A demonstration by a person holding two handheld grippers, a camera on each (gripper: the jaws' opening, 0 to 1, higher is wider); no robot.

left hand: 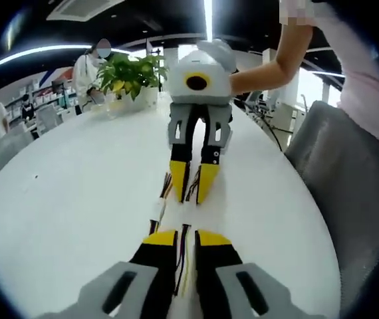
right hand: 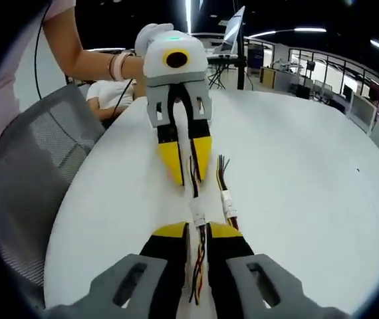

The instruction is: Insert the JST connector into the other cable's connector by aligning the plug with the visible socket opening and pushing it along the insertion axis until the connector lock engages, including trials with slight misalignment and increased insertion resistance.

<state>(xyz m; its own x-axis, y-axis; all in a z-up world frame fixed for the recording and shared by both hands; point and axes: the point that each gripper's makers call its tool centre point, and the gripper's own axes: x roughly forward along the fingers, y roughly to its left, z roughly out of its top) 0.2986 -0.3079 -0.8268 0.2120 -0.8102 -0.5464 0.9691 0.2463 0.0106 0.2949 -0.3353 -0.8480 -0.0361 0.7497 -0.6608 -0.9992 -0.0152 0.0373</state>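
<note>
Yellow pads tip the left hand-held gripper (left hand: 186, 238), whose jaws pinch a thin bundle of coloured wires (left hand: 184, 256) low over the white bench (left hand: 63, 199). In the right gripper view the right hand-held gripper (right hand: 199, 231) is likewise closed on its own cable (right hand: 199, 256), with a small white JST connector (right hand: 197, 214) standing just beyond the fingertips, roughly on the line between the two grippers. Whether plug and socket are already seated or only touching, I cannot tell.

Just beside that line, a second white connector (right hand: 228, 199) with loose frayed wires lies flat on the bench, touched by neither gripper.

I judge these parts very light, with limp wires that will buckle if pushed from far back. The plastic housings are small, smooth and rigid, and the latch and pins look easy to damage under a crooked push. The best hold is on the wires right behind each housing, or on the housing's flat sides, so the force runs straight along the insertion axis.

Further off, a mesh-backed grey chair (left hand: 336, 159) stands at the bench edge, and a leafy potted plant (left hand: 131, 74) sits at the far end. No brand, label or writing is legible anywhere.
</note>
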